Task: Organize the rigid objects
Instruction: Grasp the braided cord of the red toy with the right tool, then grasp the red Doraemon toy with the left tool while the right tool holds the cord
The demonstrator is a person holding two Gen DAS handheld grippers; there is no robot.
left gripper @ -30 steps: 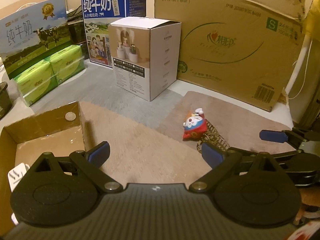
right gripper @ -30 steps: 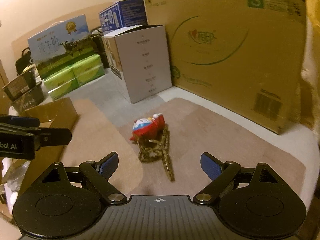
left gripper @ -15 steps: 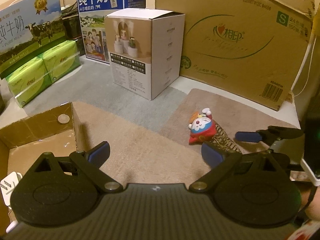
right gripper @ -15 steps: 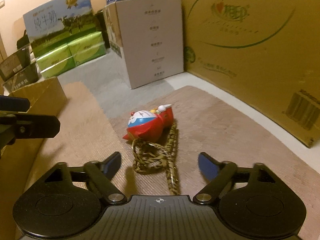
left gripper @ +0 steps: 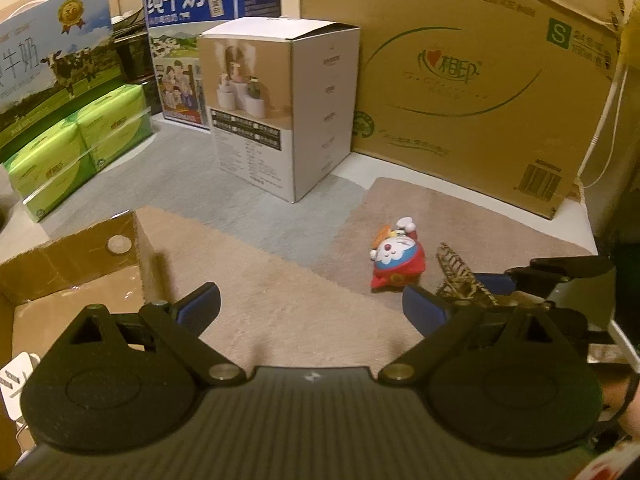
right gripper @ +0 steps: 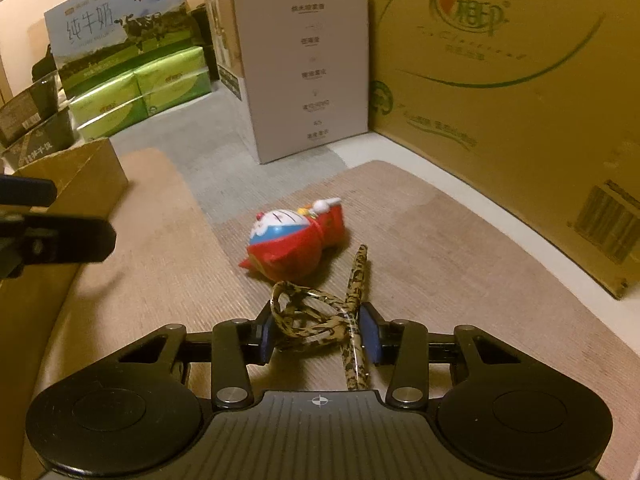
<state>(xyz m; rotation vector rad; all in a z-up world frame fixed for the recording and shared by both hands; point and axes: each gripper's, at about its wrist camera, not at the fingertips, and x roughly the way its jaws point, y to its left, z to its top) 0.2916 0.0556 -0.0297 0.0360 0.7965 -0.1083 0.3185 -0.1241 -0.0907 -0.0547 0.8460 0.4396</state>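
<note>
A leopard-print hair clip lies on the beige mat, and my right gripper is shut on it, jaws pressed against both its sides. The clip also shows in the left wrist view. A red and blue Doraemon toy lies on its side just beyond the clip; it shows in the left wrist view too. My left gripper is open and empty above the mat, left of the toy. An open cardboard box sits at the left.
A white product box stands behind the mat. A large brown carton walls the back right. Milk cartons and green tissue packs stand at the back left. A white plug lies in the open box.
My right gripper moved forward and down over the hair clip and closed on it. My left gripper stayed open and shifted slightly.
</note>
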